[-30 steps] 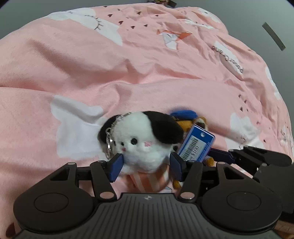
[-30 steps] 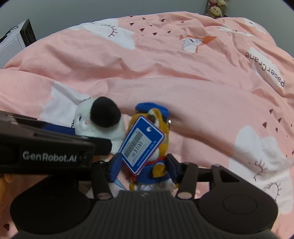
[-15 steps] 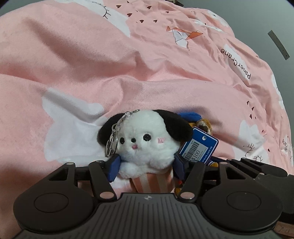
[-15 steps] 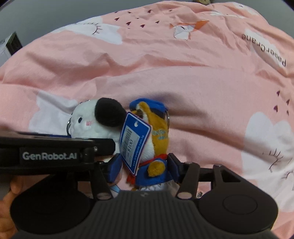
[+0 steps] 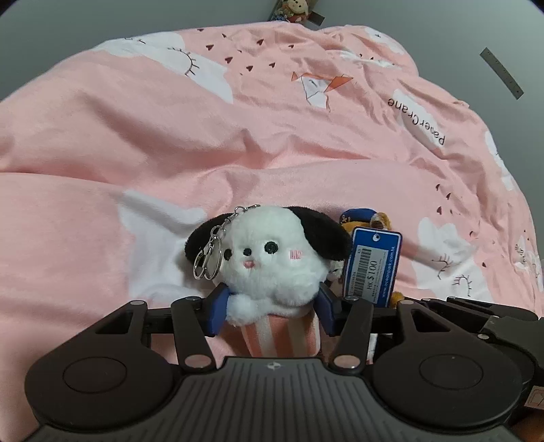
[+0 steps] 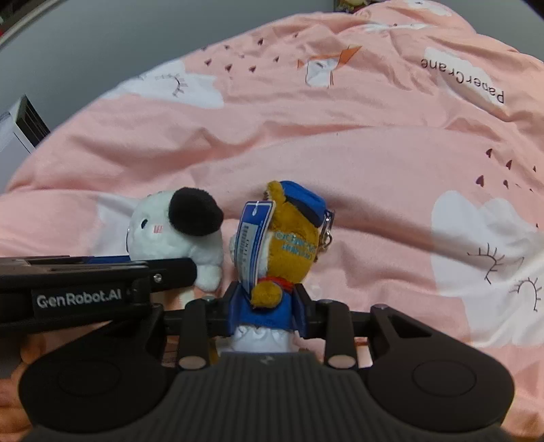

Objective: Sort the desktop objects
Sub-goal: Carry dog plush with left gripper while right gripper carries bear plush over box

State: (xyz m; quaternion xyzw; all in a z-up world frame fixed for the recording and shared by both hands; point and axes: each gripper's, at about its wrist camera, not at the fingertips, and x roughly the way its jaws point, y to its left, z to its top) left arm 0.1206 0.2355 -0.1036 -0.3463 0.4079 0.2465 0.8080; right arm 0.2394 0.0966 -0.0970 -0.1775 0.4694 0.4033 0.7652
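Observation:
A white plush dog (image 5: 272, 261) with black ears, a striped pink body and a metal keyring (image 5: 207, 261) stands between the blue pads of my left gripper (image 5: 272, 307). The jaws are closing and the pads touch its sides. The dog also shows in the right wrist view (image 6: 170, 234). Beside it a brown plush (image 6: 292, 244) in a blue cap carries a blue price tag (image 6: 253, 238). My right gripper (image 6: 268, 306) is closing on this plush, and the pads squeeze its blue lower body. The left wrist view shows only the brown plush's cap (image 5: 360, 217) behind the tag (image 5: 372, 268).
Both toys rest on a rumpled pink duvet (image 5: 136, 153) printed with white clouds. The left tool's black body (image 6: 102, 282) lies close beside the right gripper. A white appliance (image 6: 20, 125) stands at the bed's far left, and more plush toys (image 5: 292, 6) sit beyond the far edge.
The right jaws have narrowed onto the brown plush, and its tag has swung edge-on. The left pads have drawn in slightly against the dog. Both views now take in more of the bed's far side.

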